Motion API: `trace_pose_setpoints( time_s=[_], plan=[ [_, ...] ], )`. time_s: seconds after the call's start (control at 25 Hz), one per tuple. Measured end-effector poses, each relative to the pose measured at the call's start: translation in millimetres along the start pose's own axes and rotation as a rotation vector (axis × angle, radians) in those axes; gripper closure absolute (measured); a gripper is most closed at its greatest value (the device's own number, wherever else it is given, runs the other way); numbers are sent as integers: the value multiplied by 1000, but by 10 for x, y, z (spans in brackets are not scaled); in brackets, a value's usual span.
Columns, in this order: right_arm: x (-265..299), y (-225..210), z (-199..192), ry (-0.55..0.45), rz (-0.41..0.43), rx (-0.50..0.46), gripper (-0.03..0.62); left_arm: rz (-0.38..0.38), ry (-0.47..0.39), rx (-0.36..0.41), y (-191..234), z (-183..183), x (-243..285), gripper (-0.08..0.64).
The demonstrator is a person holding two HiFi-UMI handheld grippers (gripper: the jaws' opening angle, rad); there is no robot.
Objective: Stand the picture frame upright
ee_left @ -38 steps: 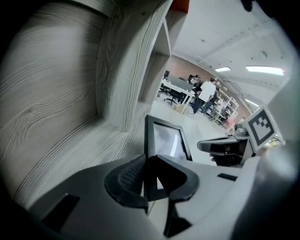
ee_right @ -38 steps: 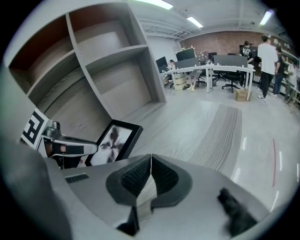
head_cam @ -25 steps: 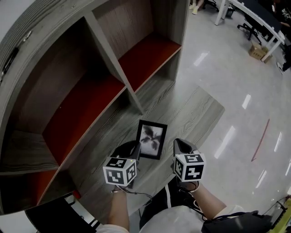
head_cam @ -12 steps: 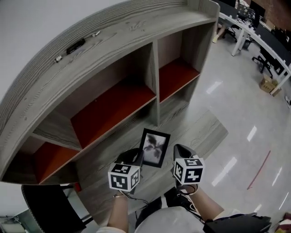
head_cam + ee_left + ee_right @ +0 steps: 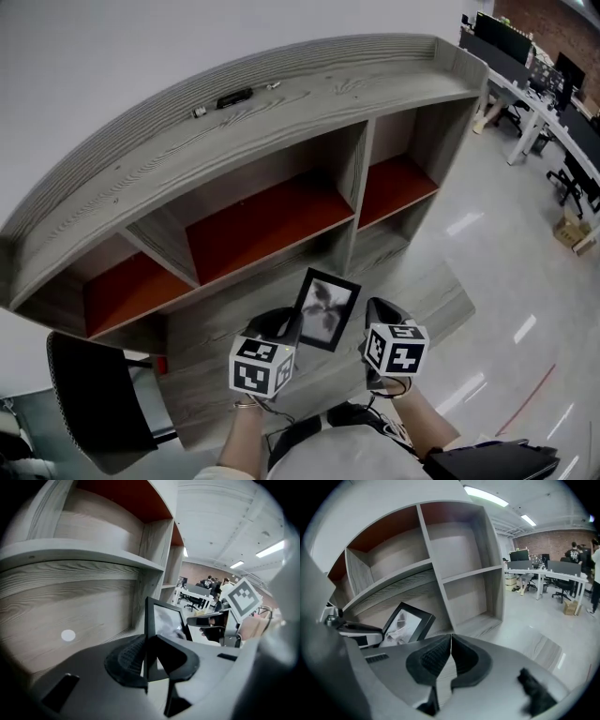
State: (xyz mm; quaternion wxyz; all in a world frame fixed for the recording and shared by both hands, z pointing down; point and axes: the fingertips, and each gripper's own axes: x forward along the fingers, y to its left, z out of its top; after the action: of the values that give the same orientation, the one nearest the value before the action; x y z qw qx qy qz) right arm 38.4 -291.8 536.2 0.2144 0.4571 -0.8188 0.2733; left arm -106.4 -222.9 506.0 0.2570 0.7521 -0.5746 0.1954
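The black picture frame (image 5: 325, 309) with a grey flower print is held up over the low wooden platform (image 5: 427, 286), tilted, its face towards me. My left gripper (image 5: 289, 324) is shut on the frame's left edge; in the left gripper view the frame (image 5: 165, 619) stands edge-on between the ribbed pads (image 5: 125, 662). My right gripper (image 5: 378, 312) hangs just right of the frame, jaws closed on nothing, apart from it. The right gripper view shows its pads (image 5: 436, 656) meeting, with the frame (image 5: 407, 622) and the left gripper (image 5: 354, 631) off to the left.
A grey wooden shelf unit (image 5: 281, 112) with red back panels stands behind the platform, small objects (image 5: 234, 97) on its top. A black chair (image 5: 89, 403) is at the lower left. Desks and chairs (image 5: 553, 122) stand at the far right on glossy floor.
Both grippers have risen together, and the frame has come up with the left one and tipped more upright. The head view has swung up, taking in the whole shelf.
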Motion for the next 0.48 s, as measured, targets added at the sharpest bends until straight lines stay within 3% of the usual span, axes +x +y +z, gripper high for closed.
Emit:
trace_pose_setpoints(
  time_s=[0.48],
  plan=[
    [98,419,163,-10,121,-84,560,132,-53,-89,151,-102,-387,485]
  ],
)
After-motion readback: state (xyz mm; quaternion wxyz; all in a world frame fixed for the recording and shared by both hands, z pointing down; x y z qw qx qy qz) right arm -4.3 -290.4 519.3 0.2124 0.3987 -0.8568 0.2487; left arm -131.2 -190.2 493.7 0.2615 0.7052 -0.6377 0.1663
